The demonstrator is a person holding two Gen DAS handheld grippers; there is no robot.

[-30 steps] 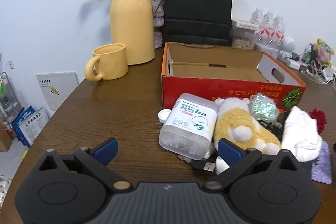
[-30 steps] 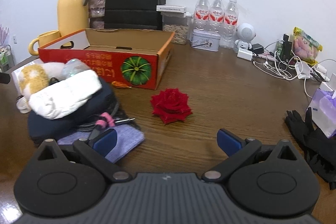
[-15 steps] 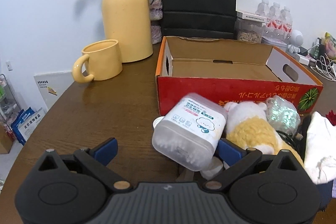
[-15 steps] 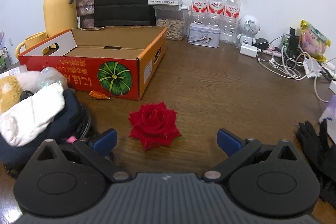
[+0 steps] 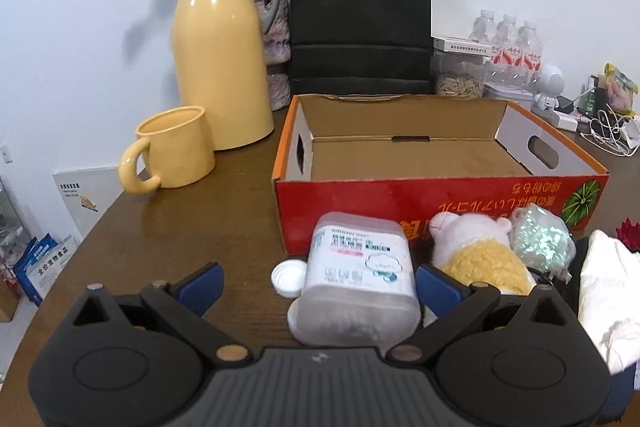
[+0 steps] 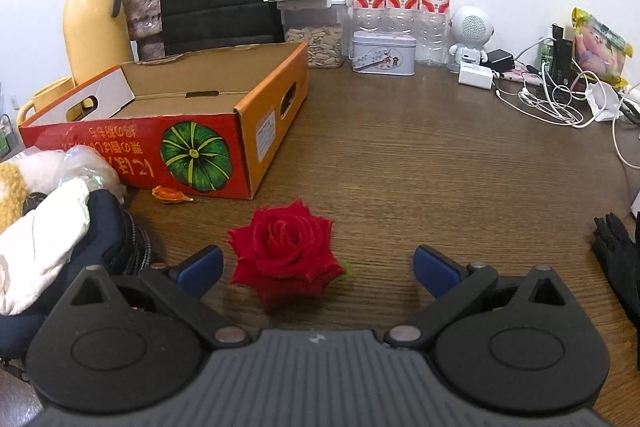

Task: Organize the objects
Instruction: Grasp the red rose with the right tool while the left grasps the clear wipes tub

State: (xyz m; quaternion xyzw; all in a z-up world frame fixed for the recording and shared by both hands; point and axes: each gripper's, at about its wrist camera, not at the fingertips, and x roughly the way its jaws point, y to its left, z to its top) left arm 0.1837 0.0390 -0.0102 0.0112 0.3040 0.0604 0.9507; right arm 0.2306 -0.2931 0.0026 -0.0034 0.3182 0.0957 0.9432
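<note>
a brown wooden table point(image 6: 420, 155) fills both views, with a red and orange cardboard box point(image 5: 420, 187) lying open and bare inside at centre frame in the left view, centre left in the right view. nothing has gone into it, so the tidying looks barely begun. behind it, along the top of the frame, stand a black paper bag point(image 5: 360, 19) and a yellow flask point(image 5: 220, 67), with a yellow mug point(image 5: 176, 151) at mid left.

the heap waiting to be sorted sits just in front of the box: a white cloth point(image 6: 40, 247) on dark fabric, a yellow and white soft toy point(image 5: 480, 259), a glittery ball point(image 5: 540, 239), and a clear tub of cotton buds point(image 5: 360, 287) at lower centre of the left view. the left gripper point(image 5: 320, 279) is spread wide around that tub, its right finger just beside the tub's edge, not squeezing. the right gripper point(image 6: 318, 267) is likewise spread wide, with a red rose point(image 6: 284, 251) on the table between its fingers, nearer the left one. a white bottle cap point(image 5: 288, 277) lies just left of the tub.

the tub's label is blurred and unreadable. the dark fabric and cords under the cloth are cut off at the frame edge, as is a black glove point(image 6: 618, 259) at far right.
</note>
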